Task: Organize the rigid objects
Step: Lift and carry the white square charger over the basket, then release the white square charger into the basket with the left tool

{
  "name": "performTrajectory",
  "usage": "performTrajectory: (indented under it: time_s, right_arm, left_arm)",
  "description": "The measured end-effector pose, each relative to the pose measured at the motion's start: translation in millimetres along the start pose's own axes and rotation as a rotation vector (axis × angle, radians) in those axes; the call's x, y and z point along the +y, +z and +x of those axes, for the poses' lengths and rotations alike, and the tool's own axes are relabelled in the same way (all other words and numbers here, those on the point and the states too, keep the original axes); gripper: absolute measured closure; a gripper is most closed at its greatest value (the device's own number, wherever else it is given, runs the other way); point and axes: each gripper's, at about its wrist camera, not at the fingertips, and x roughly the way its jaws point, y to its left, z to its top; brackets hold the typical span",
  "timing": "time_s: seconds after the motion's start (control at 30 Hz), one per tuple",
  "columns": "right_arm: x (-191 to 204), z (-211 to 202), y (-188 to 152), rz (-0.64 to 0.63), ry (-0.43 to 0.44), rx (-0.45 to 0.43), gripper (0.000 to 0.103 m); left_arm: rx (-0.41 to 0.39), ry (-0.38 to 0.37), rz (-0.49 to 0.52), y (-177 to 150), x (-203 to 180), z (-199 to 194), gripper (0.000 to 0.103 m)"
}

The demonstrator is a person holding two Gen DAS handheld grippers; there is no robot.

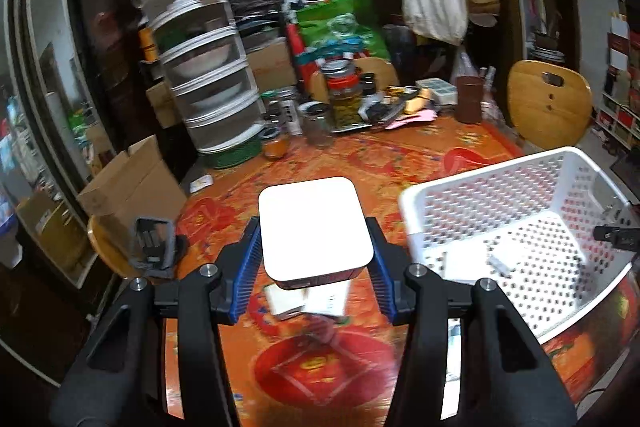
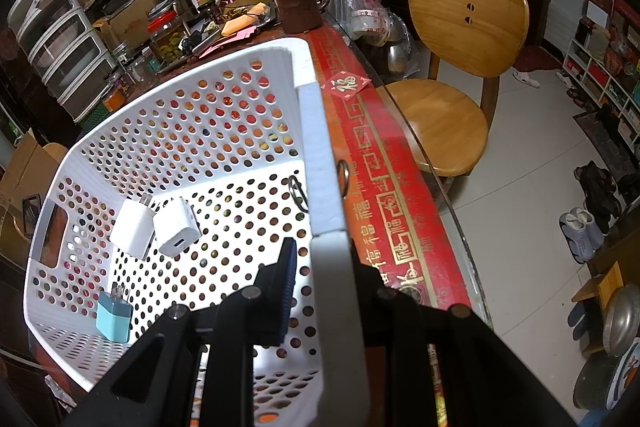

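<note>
Blue-padded fingers [image 1: 248,259] of your left tongs [image 1: 314,259] clench a flat white box [image 1: 314,229], lifted above the orange tablecloth [image 1: 400,155]. Two small boxes [image 1: 308,301] lie under it. Just right sits the white basket [image 1: 480,187]. Your right tongs [image 2: 320,283] pinch its near wall; ahead of them inside lie two white chargers [image 2: 156,227] and, nearer left, a blue charger [image 2: 114,319].

Basket [image 2: 320,163] wall hides right gripper's outer jaw; small white items [image 1: 308,301] under held box [image 1: 314,229] blurred
</note>
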Motion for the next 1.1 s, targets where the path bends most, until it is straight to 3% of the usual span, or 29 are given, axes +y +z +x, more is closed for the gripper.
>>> performTrajectory:
  time_s: [0.37,0.9,1.1]
  right_arm:
    - [1.0,0.6,-1.2,0.000,0.004,0.001,0.083]
    - [2.2,1.0,-2.4,0.000,0.005,0.004,0.083]
    - [2.0,1.1,-2.0,0.000,0.003,0.005,0.083]
  left_arm:
    - [0.054,-0.051,0.148,-4.1,-107.9,17.1,0.056]
    - [0.188,-0.101,0.240,-26.3,-169.3,63.4,0.056]
    - [0.241,-0.129,0.233,-32.6,-174.1,82.1,0.056]
